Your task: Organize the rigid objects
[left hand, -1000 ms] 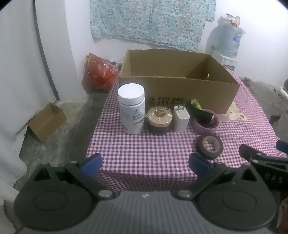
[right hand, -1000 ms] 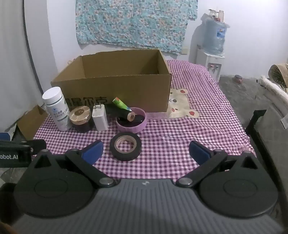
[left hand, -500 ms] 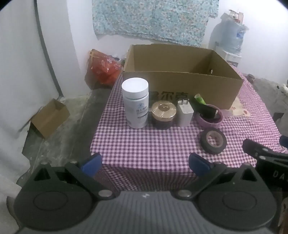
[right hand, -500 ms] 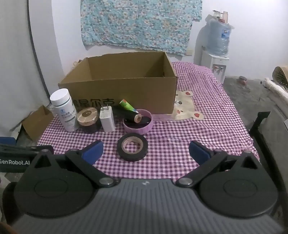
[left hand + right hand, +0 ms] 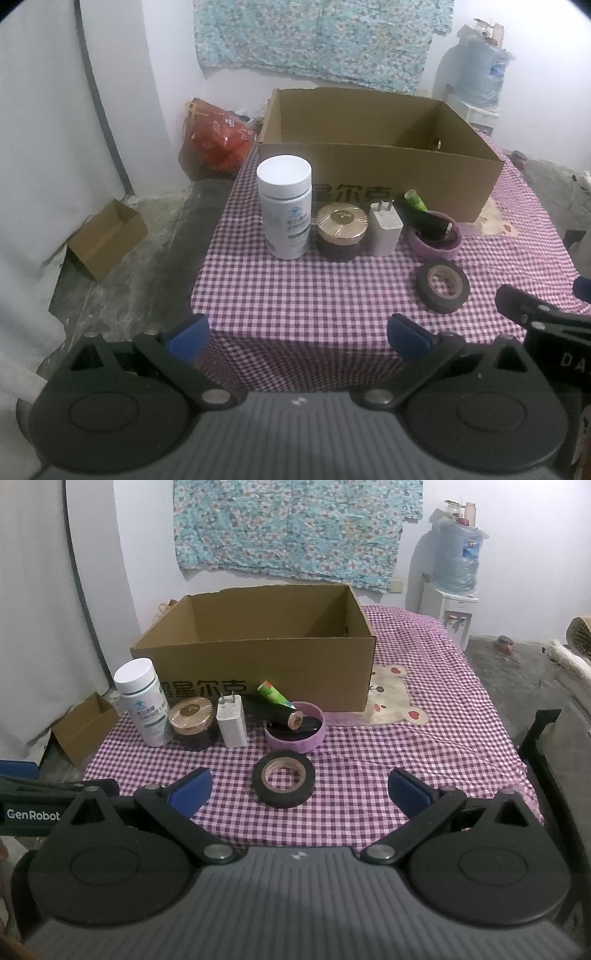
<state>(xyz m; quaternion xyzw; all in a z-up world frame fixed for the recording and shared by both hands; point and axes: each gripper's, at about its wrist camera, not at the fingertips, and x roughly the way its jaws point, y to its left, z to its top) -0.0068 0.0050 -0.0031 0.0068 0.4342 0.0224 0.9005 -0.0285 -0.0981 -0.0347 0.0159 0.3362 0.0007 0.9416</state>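
Observation:
On the purple checked table (image 5: 295, 295) a row stands before an open cardboard box (image 5: 369, 147): a white pill bottle (image 5: 285, 212), a gold-lidded dark jar (image 5: 341, 232), a white charger plug (image 5: 385, 229), and a purple round lid (image 5: 436, 242) holding a black tube and a green tube. A black tape roll (image 5: 442, 285) lies nearer. The same things show in the right wrist view: bottle (image 5: 142, 701), jar (image 5: 192, 723), plug (image 5: 232, 722), lid (image 5: 295, 733), tape roll (image 5: 283, 778), box (image 5: 258, 653). My left gripper (image 5: 297, 332) and right gripper (image 5: 299, 788) are open, empty, short of the table's front edge.
A small cardboard box (image 5: 107, 240) and a red bag (image 5: 218, 136) sit on the floor left of the table. A water dispenser (image 5: 456, 590) stands at the back right. A black frame (image 5: 543, 746) rises by the table's right side.
Both grippers have pulled back and risen a little, so the table and objects look smaller and farther. Nothing on the table has moved.

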